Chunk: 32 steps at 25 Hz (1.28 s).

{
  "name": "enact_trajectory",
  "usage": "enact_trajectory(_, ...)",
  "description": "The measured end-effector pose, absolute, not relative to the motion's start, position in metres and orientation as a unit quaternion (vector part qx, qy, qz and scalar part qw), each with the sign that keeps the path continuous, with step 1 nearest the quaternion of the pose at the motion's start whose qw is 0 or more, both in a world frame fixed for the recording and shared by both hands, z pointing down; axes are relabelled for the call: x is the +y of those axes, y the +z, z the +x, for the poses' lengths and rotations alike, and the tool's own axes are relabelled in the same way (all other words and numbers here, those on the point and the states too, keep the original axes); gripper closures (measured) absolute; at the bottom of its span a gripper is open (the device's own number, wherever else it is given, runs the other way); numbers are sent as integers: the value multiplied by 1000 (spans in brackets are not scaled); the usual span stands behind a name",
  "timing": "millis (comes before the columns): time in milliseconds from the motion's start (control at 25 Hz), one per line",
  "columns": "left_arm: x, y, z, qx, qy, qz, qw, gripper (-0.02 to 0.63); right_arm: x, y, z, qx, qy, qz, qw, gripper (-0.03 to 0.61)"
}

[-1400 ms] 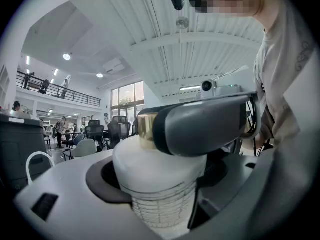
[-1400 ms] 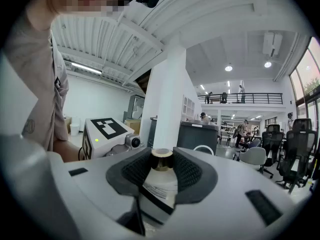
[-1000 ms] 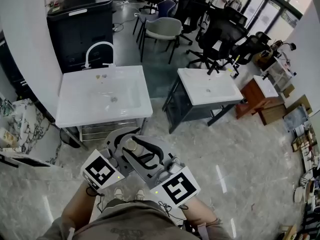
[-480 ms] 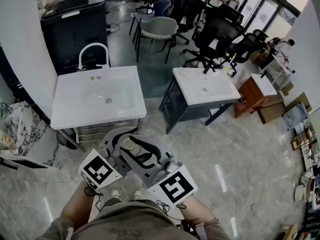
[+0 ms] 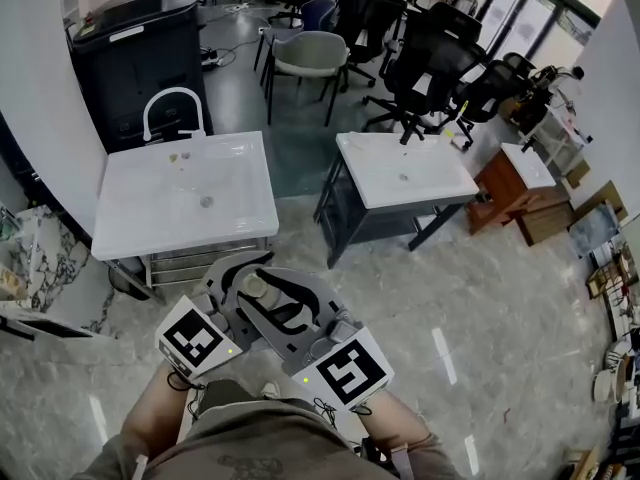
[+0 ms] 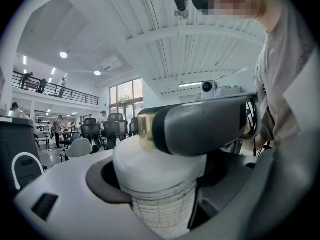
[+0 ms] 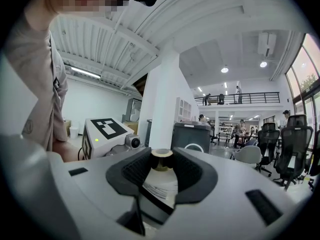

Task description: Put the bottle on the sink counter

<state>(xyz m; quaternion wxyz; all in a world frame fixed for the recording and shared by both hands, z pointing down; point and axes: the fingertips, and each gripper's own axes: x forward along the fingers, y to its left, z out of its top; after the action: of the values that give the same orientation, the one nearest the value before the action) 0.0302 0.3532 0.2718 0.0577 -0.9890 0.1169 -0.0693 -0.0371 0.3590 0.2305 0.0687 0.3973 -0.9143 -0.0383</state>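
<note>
At the left, a white sink table stands with its near edge toward the person and a curved faucet at its far edge. A black cabinet is just behind it. A narrow strip of floor separates it from a second sink table to the right. Office chairs crowd the room behind that one. Further right there is a wide stretch of marble floor, with a wooden cabinet at its far side.

Both grippers are close to the person's body, well apart from the near edge of the left table. The jaws of the left gripper are closed on the wide white body of the bottle, and its dark pad presses the bottle's side. The jaws of the right gripper stand partly apart and grip the same bottle higher up, with the pads on both sides of its gold cap. So the bottle is in the air, upright between the two grippers.

The left table's basin shows its drain. A few small things lie near the faucet, too small to tell. The bottle is opaque, so I cannot tell its contents.
</note>
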Motion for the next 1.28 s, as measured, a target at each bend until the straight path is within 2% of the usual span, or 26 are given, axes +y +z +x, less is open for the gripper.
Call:
enact_trajectory(600,322,282,49,124,-69,-988,54,288,329,240,-18,-916,-44,393,68,439)
enact_trajectory(1280,196,301,44,116,-73,-990,23,288,199,260,-23,-914,-14,399,80,439)
